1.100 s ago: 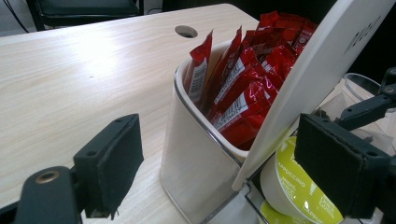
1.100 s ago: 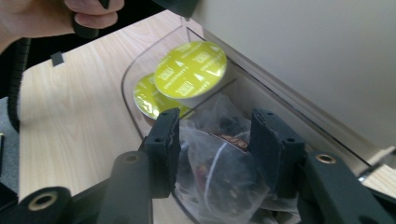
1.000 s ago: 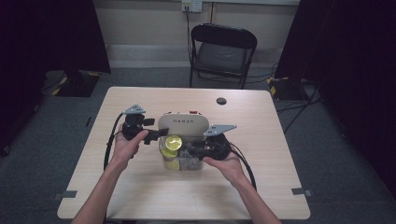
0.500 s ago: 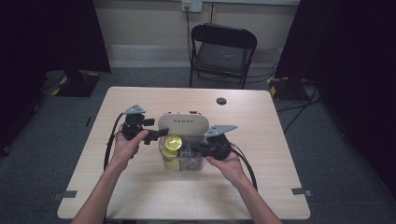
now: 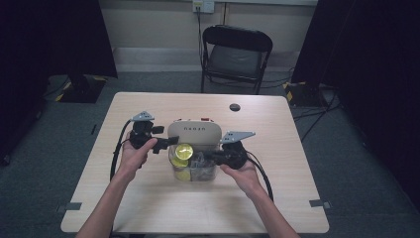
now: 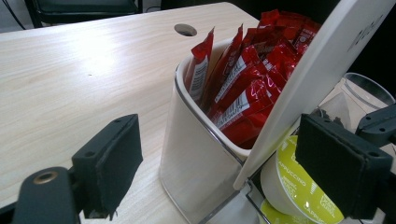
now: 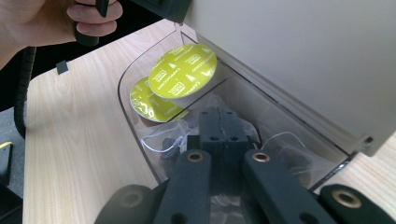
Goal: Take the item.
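Observation:
A beige organiser with its lid (image 5: 194,133) raised stands mid-table. Its clear front bin (image 7: 125,88) holds two yellow-green capsules, one (image 7: 184,70) leaning on the other (image 7: 147,105), and several clear sachets (image 7: 161,137). The white rear cup (image 6: 191,154) is packed with red packets (image 6: 247,79). My left gripper (image 5: 171,144) is open wide at the organiser's left side; in the left gripper view (image 6: 224,172) the cup and the lid's edge (image 6: 322,65) sit between its pads, the upper capsule (image 6: 299,186) by the right pad. My right gripper (image 7: 224,123) is shut among the sachets (image 5: 205,157); whether film is pinched is unclear.
A dark round cable hole (image 5: 235,107) sits at the table's far edge, and a black folding chair (image 5: 236,54) stands beyond it. Bare wooden tabletop (image 5: 148,208) lies to both sides and in front of the organiser. Cables trail from both grippers.

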{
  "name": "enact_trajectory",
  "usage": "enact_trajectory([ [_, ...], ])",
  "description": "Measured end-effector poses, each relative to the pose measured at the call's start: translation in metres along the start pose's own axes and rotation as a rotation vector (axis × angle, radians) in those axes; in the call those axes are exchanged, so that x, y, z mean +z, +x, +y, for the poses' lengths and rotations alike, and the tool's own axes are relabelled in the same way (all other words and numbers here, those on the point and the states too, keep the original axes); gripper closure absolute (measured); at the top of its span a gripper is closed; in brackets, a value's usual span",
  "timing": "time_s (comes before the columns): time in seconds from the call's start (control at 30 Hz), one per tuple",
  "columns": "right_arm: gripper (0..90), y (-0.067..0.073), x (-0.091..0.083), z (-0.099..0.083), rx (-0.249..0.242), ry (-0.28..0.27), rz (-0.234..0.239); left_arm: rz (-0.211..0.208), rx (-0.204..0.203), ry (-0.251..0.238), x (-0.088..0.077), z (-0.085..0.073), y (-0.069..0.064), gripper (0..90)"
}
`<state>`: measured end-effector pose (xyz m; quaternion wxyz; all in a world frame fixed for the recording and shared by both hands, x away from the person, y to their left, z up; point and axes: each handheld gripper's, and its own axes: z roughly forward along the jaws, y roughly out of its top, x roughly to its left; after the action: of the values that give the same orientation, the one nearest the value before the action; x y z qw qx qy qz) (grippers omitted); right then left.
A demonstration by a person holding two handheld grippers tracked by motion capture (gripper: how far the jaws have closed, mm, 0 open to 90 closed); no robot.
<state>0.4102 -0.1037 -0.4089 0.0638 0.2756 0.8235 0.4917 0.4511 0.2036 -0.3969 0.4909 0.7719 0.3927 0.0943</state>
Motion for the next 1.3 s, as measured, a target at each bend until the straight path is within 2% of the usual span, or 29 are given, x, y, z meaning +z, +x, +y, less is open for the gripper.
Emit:
enact_trajectory([
  [0.3,90.0,0.002,-0.005,0.006,-0.006,-0.017,-0.002,-0.003,0.005,0.002,0.001,0.0,0.0,14.3],
  [0.63,90.0,-0.001,-0.013,0.01,0.009,-0.045,0.0,-0.004,0.002,0.001,0.001,0.0,0.0,14.1],
  [0.9,90.0,0.001,-0.017,0.012,0.012,-0.062,0.017,-0.008,0.002,0.003,0.001,-0.001,0.001,13.8],
  [1.3,90.0,0.001,-0.025,0.016,0.011,-0.089,0.011,-0.007,0.006,0.006,0.003,-0.002,0.002,12.1],
])
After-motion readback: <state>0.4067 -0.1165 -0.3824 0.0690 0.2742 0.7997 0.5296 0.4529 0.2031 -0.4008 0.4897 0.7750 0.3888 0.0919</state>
